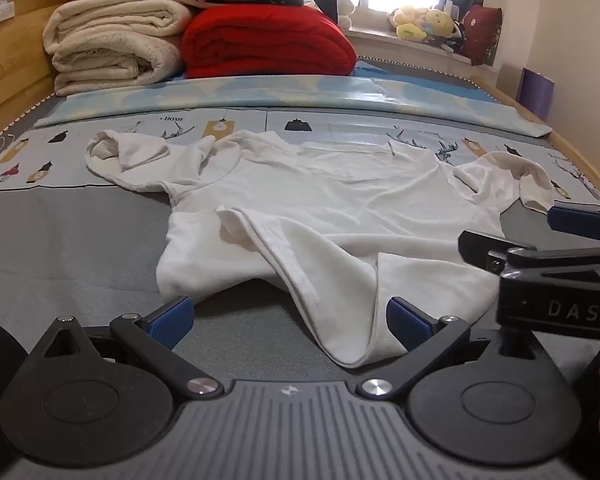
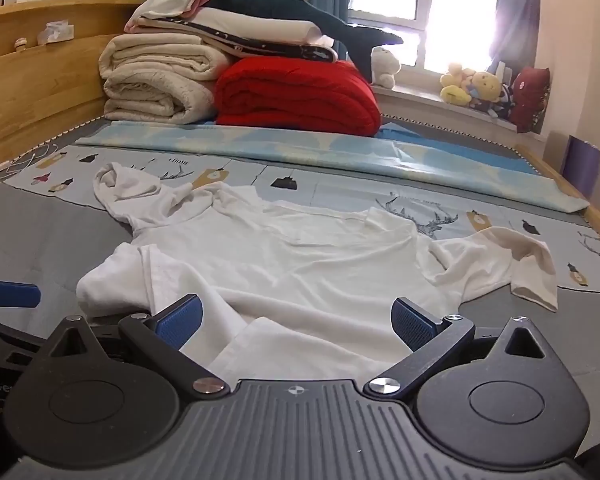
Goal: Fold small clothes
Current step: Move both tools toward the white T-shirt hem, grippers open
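A small white short-sleeved shirt (image 1: 332, 216) lies spread on the grey bed, collar away from me, both sleeves out, its near hem rumpled and folded over. My left gripper (image 1: 288, 320) is open and low at the hem's left part, with a flap of hem hanging between its blue pads. My right gripper (image 2: 296, 322) is open over the hem's right part, cloth lying between its fingers. The shirt fills the middle of the right wrist view (image 2: 300, 264). The right gripper's fingers (image 1: 496, 248) show at the left view's right edge.
Folded cream blankets (image 1: 112, 48) and a red quilt (image 1: 268, 40) are stacked at the headboard end. A printed blue sheet (image 1: 260, 128) lies under the shirt's top. Wooden bed rails (image 1: 4, 80) run along both sides. Plush toys (image 2: 476, 88) sit on the windowsill.
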{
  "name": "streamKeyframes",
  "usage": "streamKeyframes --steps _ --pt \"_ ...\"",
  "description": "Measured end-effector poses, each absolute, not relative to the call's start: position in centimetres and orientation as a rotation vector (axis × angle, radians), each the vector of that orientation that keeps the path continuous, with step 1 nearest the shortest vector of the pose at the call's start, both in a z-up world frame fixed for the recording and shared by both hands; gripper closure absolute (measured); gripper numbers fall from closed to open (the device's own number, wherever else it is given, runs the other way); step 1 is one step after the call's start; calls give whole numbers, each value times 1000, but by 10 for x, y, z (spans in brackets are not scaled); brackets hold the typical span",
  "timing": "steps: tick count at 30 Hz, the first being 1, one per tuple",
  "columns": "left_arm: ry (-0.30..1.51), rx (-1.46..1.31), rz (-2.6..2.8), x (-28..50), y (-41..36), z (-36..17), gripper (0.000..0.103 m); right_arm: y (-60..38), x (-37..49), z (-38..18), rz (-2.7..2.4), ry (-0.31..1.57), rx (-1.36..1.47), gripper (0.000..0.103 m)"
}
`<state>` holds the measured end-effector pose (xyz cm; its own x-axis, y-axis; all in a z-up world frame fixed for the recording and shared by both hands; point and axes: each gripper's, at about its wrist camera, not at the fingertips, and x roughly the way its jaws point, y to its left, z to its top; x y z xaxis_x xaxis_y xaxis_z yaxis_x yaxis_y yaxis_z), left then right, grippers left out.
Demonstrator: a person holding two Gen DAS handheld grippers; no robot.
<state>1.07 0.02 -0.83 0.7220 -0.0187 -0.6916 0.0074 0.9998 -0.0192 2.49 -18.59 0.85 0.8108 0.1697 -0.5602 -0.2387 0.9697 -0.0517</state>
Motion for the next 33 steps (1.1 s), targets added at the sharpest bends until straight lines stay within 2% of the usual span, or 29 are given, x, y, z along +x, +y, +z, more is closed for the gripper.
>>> streamKeyframes --steps 33 --pt "786 -26 43 21 1 -17 1 -197 25 1 182 650 -93 5"
